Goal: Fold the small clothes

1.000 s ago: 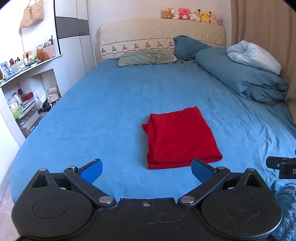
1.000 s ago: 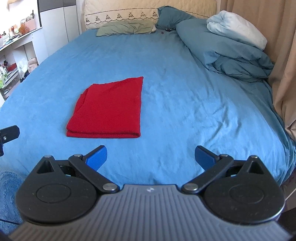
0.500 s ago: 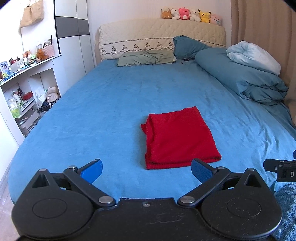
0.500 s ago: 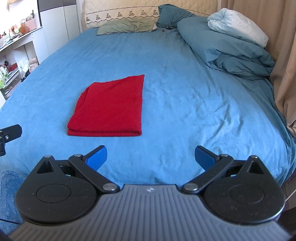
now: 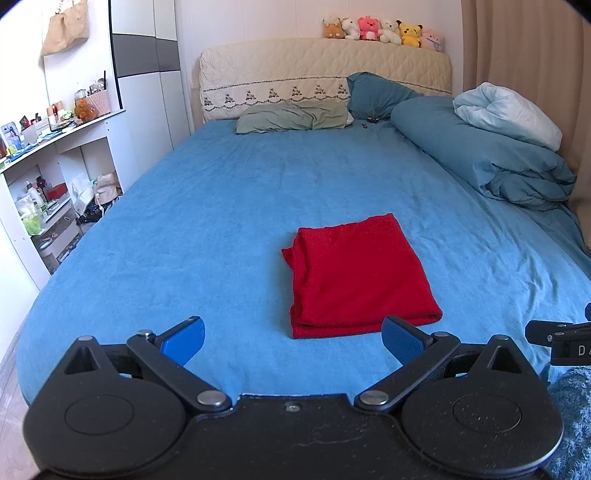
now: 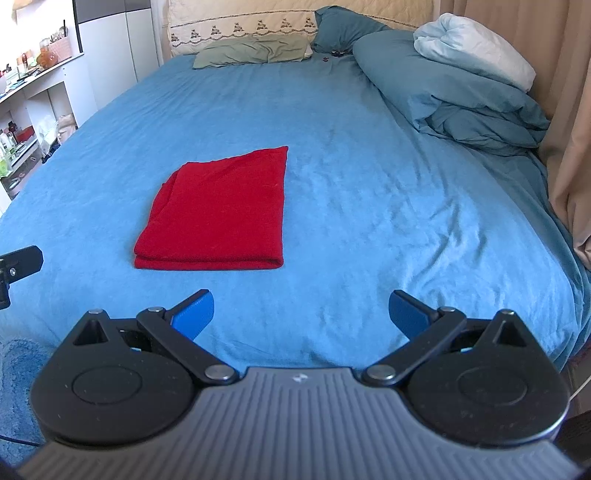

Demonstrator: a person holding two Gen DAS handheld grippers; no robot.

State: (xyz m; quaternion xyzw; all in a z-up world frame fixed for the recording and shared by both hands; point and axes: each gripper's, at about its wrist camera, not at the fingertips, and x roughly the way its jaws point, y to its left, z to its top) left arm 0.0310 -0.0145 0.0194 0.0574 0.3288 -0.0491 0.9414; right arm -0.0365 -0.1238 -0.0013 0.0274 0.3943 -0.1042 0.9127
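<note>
Both claws, left [image 5: 291, 338] and right [image 6: 301, 314], spread wide and empty near a folded red cloth [image 5: 360, 275] on the bed [image 5: 221, 206] (any final tidy should pinch the near corners evenly).

A wide bed [image 5: 221, 229] under a blue sheet fills the room, its quilted cream headboard [image 5: 325, 62] topped by plush toys [image 5: 380, 27]. White shelves [image 5: 48, 155] hold what look like bottles. Beige curtains [image 6: 554, 74] hang beside a heaped duvet [image 6: 461, 96].

One red cloth [image 5: 360, 275], six plush toys [image 5: 382, 28], two pillows [image 5: 295, 116].
</note>
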